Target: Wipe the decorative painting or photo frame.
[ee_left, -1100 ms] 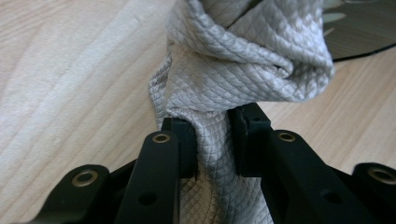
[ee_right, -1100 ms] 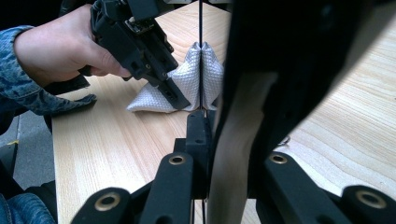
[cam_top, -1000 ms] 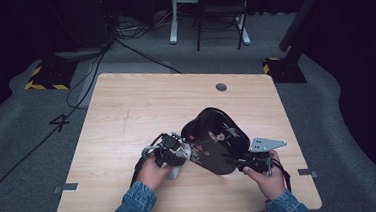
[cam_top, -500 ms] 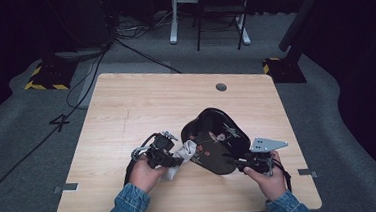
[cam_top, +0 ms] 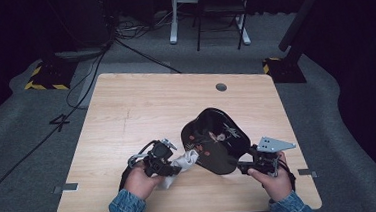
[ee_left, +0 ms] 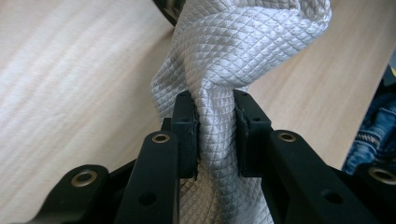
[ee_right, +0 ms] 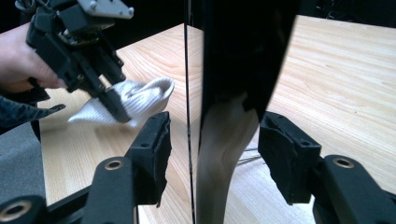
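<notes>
Black lacquered tray [cam_top: 217, 141] is sitting tilted near the table's [cam_top: 141, 104] front edge, propped by the right gripper [cam_top: 246, 164], whose jaws are standing wide either side of its rim, not pinching; likely risk is the tray slipping or dropping flat. Left gripper [ee_left: 215, 128] is clamping the white quilted cloth [ee_left: 233, 51] just beside the tray. Tray is carrying nothing loose; painted marks only.

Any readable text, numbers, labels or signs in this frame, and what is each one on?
"4": a dark figure marked on the grey carpet floor left of the light wooden table.
The glossy black lacquer tray carries red and pale painted decoration, but no letters can be made out.
No writing on the white quilted cloth, the left gripper or the right gripper.
</notes>
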`<state>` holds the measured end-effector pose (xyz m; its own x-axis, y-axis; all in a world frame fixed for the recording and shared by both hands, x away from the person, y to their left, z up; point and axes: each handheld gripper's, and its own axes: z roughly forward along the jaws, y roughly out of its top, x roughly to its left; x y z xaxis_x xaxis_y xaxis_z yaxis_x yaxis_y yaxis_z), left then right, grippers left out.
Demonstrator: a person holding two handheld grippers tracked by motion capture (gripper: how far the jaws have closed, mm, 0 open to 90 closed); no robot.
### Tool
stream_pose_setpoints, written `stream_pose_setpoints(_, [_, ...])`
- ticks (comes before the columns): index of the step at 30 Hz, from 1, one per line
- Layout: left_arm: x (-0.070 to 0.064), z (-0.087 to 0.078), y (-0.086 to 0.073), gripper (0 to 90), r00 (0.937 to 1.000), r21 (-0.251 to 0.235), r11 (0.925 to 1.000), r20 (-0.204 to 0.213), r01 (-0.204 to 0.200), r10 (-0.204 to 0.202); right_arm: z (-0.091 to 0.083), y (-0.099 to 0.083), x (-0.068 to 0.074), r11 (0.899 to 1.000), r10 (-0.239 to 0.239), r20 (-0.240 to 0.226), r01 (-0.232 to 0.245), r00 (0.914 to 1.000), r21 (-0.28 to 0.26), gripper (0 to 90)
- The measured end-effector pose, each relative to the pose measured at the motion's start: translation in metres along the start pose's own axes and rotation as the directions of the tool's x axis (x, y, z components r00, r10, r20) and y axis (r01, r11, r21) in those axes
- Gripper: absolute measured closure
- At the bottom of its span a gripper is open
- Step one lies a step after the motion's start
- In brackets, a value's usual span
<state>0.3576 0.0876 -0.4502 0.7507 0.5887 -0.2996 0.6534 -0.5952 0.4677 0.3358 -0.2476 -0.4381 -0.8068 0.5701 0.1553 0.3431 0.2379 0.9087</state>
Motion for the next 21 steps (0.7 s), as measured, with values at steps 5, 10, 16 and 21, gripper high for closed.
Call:
stream_pose_setpoints(5, [-0.011, 0.007, -0.002, 73.3, 0.9993, 0.023, 0.9992, 0.019, -0.032, 0.031, 0.000, 0.001, 0.000, 1.000, -0.002, 0.004, 0.002, 1.0000, -0.003, 45.1])
stream_pose_setpoints(10, [-0.021, 0.023, -0.002, 72.6, 0.9974, 0.065, 0.9958, 0.037, -0.065, 0.062, 0.001, 0.001, 0.000, 1.000, -0.004, 0.003, 0.004, 1.0000, 0.000, 45.5])
stream_pose_setpoints(16, [-0.023, 0.029, -0.003, 59.5, 0.9965, 0.094, 0.9931, 0.052, -0.070, 0.065, 0.001, 0.001, 0.000, 1.000, -0.003, 0.007, 0.003, 1.0000, -0.003, 46.2])
stream_pose_setpoints(21, [-0.019, 0.024, -0.002, 40.1, 0.9948, 0.069, 0.9965, 0.094, -0.047, 0.040, 0.001, 0.001, 0.001, 1.000, -0.008, 0.007, 0.008, 0.9999, 0.002, 46.2])
